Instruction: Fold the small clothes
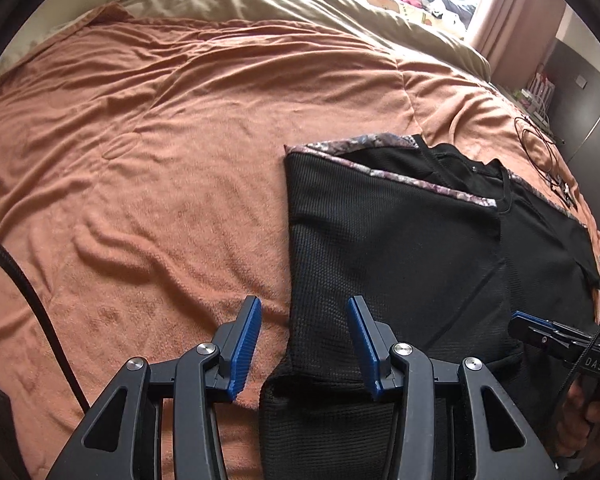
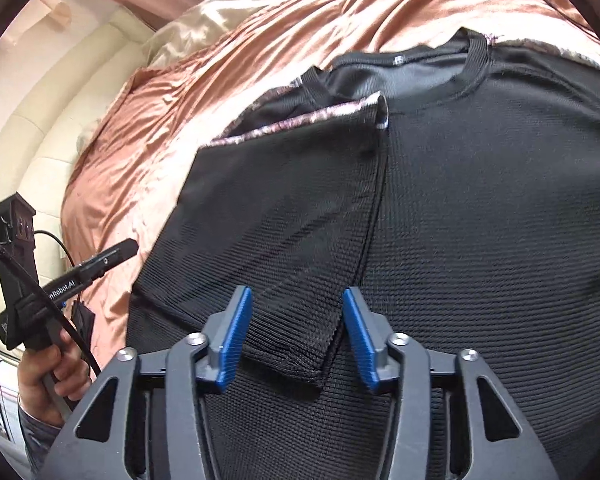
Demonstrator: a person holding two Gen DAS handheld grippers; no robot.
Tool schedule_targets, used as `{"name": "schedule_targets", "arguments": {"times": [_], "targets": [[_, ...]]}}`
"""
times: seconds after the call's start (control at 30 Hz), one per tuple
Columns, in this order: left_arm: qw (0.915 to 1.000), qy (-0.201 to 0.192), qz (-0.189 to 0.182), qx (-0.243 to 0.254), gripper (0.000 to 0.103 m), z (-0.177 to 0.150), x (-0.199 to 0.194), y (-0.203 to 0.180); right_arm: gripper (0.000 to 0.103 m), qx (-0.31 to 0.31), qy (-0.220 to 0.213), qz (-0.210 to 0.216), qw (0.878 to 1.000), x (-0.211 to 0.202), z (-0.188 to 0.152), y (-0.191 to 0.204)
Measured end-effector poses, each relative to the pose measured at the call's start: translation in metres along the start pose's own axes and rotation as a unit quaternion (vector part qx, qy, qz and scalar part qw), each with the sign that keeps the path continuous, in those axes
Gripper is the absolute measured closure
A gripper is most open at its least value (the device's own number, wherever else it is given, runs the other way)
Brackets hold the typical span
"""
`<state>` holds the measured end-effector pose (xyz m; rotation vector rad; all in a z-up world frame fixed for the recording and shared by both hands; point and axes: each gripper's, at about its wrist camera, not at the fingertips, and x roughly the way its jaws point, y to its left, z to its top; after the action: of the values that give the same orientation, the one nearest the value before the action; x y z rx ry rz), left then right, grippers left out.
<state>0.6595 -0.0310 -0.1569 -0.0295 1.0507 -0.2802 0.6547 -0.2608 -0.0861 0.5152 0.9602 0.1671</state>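
Shirt fabric filled most of what I saw: the black shirt (image 1: 420,248) lay flat on the orange blanket (image 1: 160,152), one side already folded inward so its patterned trim (image 1: 428,184) ran diagonally toward the collar (image 2: 474,70). My left gripper (image 1: 304,344) hovered over the shirt's lower folded edge, blue pads (image 1: 244,344) spread wide, with nothing between them; one pad sat above blanket, the other above cloth. My right gripper (image 2: 296,336) hung just above the shirt's hem, straddling the folded sleeve (image 2: 284,240), its pads equally parted and holding nothing. Beyond the shirt's collar lay a beige duvet (image 1: 284,0). Beside the shirt, a hand (image 2: 46,376) gripped the left tool's handle.
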Motion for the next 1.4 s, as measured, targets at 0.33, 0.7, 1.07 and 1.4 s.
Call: {"name": "schedule_targets", "arguments": {"times": [0.33,0.7,1.07,1.4], "targets": [[0.9995,0.029,-0.008,0.001,0.091,-0.024,0.016,0.015,0.076,0.010,0.001,-0.035,0.999,0.000,-0.011,0.015],[0.9997,0.020,0.008,0.006,0.079,-0.020,-0.020,0.003,0.063,-0.025,-0.025,-0.046,0.998,-0.049,-0.030,0.003],[0.9977,-0.006,-0.006,0.067,0.021,-0.006,-0.043,-0.089,0.020,-0.002,-0.077,-0.056,0.995,-0.141,-0.047,-0.058],[0.9926,-0.013,-0.061,0.105,0.006,0.005,-0.030,-0.197,0.000,0.058,-0.136,-0.076,0.986,-0.234,-0.067,-0.133]]}}
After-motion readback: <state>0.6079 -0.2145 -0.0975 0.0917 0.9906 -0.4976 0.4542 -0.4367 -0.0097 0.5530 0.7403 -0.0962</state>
